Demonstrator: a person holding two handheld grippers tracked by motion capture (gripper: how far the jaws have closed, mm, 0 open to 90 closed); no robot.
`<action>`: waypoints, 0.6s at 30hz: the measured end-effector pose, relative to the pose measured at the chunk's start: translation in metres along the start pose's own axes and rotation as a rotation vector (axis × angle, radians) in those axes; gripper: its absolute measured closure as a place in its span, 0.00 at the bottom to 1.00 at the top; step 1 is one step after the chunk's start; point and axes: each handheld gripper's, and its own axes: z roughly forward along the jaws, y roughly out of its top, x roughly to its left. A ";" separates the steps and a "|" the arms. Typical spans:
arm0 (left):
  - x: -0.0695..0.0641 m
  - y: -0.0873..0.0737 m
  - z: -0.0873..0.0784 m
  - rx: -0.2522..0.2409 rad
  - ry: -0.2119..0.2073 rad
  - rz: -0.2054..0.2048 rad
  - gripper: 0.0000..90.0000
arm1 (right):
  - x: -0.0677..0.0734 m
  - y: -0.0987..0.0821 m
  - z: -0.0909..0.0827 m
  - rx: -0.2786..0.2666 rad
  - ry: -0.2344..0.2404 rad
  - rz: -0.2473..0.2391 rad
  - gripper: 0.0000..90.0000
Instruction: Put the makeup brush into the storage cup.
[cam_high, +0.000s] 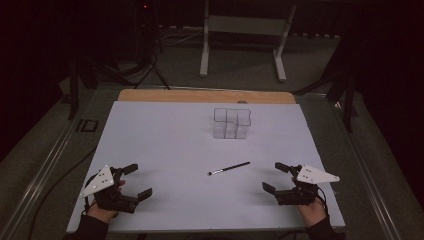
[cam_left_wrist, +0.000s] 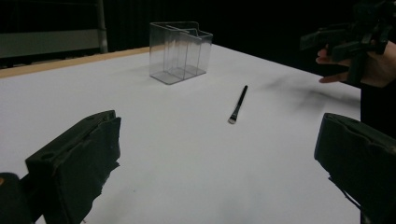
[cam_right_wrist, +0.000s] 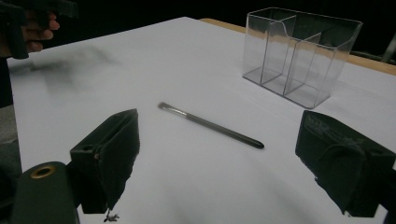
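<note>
A thin black makeup brush (cam_high: 229, 169) lies flat on the white sheet (cam_high: 165, 150), its bristle end toward the left. Behind it stands an empty clear plastic organizer (cam_high: 232, 123) with several compartments. My left gripper (cam_high: 137, 181) rests at the front left of the sheet, open, nothing between its jaws. At the front right my right gripper (cam_high: 275, 177) is open too, holding nothing. The brush (cam_left_wrist: 238, 104) and organizer (cam_left_wrist: 180, 50) lie ahead in the left gripper view. The right gripper view has the brush (cam_right_wrist: 210, 125) just beyond the jaws, and the organizer (cam_right_wrist: 299, 53) further back.
The sheet covers a wooden tabletop whose edge (cam_high: 205, 96) shows at the back. A white metal stand (cam_high: 245, 35) is on the floor beyond the table. Cables and dark stands flank the left side.
</note>
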 end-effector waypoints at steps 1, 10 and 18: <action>0.000 0.000 0.000 0.000 0.000 0.003 0.02 | 0.001 0.000 0.000 0.002 -0.001 -0.006 0.15; -0.003 0.003 -0.004 -0.022 -0.003 -0.005 0.02 | 0.004 0.002 0.000 0.010 -0.003 -0.033 0.15; -0.004 0.004 -0.006 -0.047 0.005 -0.016 0.02 | 0.006 0.007 0.001 0.021 -0.010 -0.066 0.16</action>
